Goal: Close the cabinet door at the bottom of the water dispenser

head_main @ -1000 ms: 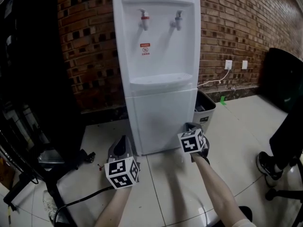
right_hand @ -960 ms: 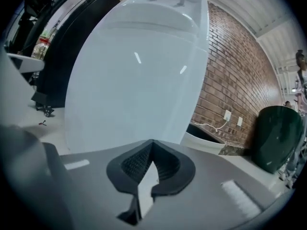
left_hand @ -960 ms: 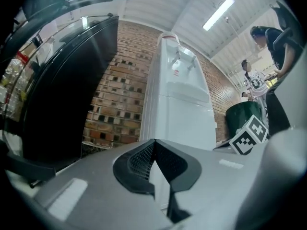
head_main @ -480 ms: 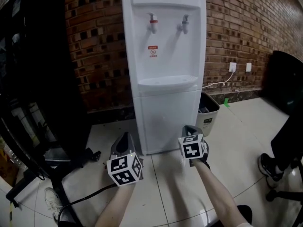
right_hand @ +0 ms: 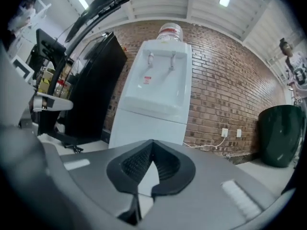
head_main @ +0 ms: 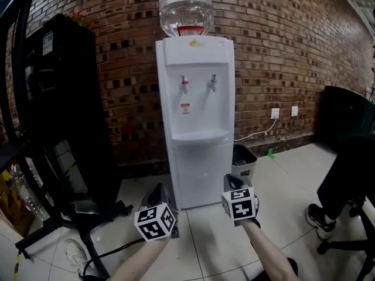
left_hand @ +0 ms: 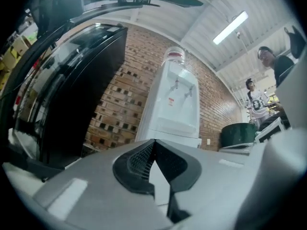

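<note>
Here, a plain white cabinet door (head_main: 200, 174), shut flush.

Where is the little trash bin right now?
In the head view, the trash bin sits just right of the water dispenser, at the foot of the brick wall.

**Pale tiles along the brick wall**

The tiled floor (head_main: 205, 239) carries the white water dispenser (head_main: 196, 127), with a grey bin (head_main: 242, 161) just beside its right side and a black cabinet (head_main: 76, 110) to its left. A black cable (head_main: 111, 252) trails near what looks like a white shoe (head_main: 75, 253).
</note>
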Tool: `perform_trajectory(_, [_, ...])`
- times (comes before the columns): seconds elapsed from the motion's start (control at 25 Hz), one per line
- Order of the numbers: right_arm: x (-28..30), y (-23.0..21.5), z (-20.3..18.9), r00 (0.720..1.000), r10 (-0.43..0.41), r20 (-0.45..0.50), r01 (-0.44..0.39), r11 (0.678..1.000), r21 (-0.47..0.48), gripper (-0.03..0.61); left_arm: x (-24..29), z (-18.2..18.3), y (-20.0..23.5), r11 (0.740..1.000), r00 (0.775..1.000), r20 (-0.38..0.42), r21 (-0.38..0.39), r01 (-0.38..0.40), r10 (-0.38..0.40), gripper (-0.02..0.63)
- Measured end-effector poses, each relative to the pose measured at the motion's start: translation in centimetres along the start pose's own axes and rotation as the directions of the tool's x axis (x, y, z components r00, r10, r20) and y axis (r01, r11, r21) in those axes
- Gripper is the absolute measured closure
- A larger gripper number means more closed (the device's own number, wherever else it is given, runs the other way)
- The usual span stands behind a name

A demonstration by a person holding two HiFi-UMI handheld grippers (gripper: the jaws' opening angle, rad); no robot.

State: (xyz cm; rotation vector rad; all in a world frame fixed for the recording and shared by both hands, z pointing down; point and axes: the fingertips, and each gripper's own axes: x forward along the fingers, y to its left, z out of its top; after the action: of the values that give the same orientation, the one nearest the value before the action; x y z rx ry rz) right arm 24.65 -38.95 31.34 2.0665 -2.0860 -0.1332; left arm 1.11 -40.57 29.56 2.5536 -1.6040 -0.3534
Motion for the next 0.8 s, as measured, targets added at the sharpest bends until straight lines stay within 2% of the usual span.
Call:
perform_trajectory(0.12, [-4.6, 1.2, 1.7, 0.997, 0.026, 0.075, -0.029, 0.999, 0.039, 0.578, -3.8, 2.4, -2.8, 0.997, 0.997, 0.001, 0.006, 0.08, -0.08, 0.606])
perform_trajectory(0.24, [-8.3, 2.6, 2.6, 0.992, 0.028, 0.123, -0.038, 0.996, 0.079, 0.578, -6.6, 2.4, -4.2, 0.993, 0.993, -0.012, 0.007, 0.12, -0.12, 0.606])
perform_trajectory(0.44, [-11.3, 5.9, 0.8, 0.993, 0.042, 0.107, -0.054, 0.993, 0.106, 0.578, -9.7, -0.5, -2.8, 0.992, 0.989, -0.098, 0.046, 0.116, -0.111, 0.606])
perform_trajectory(0.64, [-12.2, 8.0, 0.5, 0.992, 0.067, 0.104, -0.075, 0.995, 0.068, 0.578, -10.1, 0.7, -1.2, 0.992, 0.995, -0.071, 0.1, 0.076, -0.07, 0.606])
perform_trajectory(0.8, [-12.5, 8.2, 1.3, 0.99, 0.068, 0.12, -0.075, 0.996, 0.053, 0.578, -10.5, 0.1, -1.9, 0.99, 0.992, -0.088, 0.102, 0.101, -0.093, 0.607])
